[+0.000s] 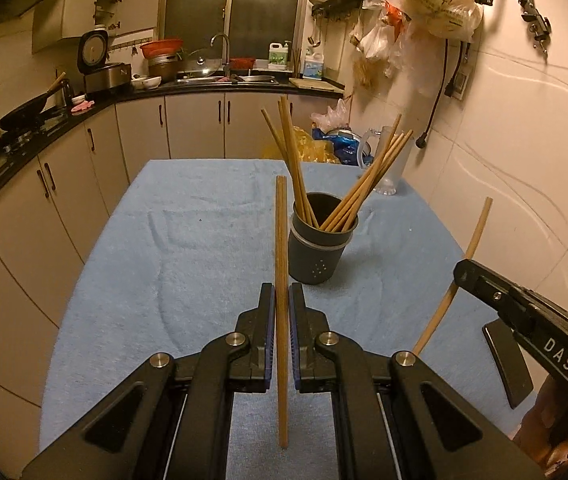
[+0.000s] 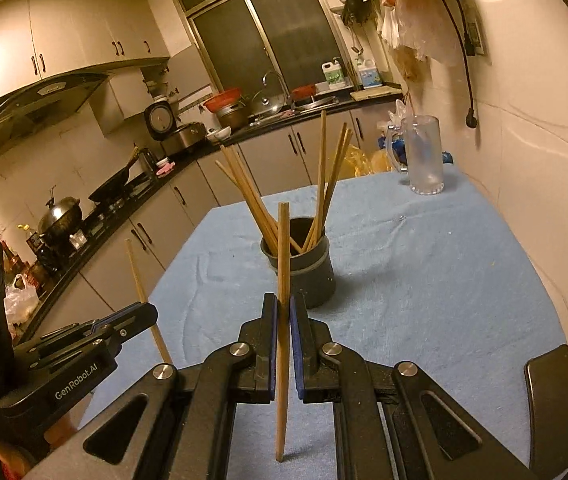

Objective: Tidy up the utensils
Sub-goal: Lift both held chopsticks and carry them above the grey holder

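Clamped between the blue pads of the left gripper (image 1: pixel 282 296) is a pair of wooden chopsticks (image 1: pixel 281 248), held upright with the tips rising above the jaws and the lower ends hanging over the blue cloth (image 1: pixel 204 240) of the tabletop. Likewise, a second chopstick bundle (image 2: pixel 283 264) is gripped by the closed jaws of the right gripper (image 2: pixel 283 306); whether it is one stick or two cannot be told. Each gripper is seen from the side only in the other's view, at the frame edge, with its chopsticks bent by the lens. Beyond both grippers, a dark grey holder (image 1: pixel 321 246) is set on the cloth, with more chopsticks (image 1: pixel 364 184) fanned out of it. Further back, near the wall, a clear glass mug (image 2: pixel 424 156) is shown whole in the right view but is partly covered by the fanned sticks in the left.
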A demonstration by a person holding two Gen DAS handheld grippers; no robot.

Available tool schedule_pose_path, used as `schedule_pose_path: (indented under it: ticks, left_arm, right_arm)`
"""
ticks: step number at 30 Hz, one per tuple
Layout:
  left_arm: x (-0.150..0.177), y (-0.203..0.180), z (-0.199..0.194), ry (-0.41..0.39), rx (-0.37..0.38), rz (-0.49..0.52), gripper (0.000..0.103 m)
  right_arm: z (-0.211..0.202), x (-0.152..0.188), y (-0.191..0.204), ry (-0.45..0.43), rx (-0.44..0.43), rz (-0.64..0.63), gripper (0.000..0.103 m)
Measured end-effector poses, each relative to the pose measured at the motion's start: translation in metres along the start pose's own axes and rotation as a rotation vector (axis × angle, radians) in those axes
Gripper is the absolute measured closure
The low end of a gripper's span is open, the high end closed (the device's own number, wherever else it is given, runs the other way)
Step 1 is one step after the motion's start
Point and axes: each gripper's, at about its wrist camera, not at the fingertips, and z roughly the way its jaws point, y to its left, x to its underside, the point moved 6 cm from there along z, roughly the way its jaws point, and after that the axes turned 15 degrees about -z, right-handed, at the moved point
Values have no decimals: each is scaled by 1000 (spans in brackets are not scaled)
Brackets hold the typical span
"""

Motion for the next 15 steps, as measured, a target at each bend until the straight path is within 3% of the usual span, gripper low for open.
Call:
schedule_pose_path:
  ticks: [15]
  left_arm:
    - [-3, -1, -6, -16, -9, 6, 97]
  right_arm:
    - [-13, -9, -4, -45, 26, -1, 96]
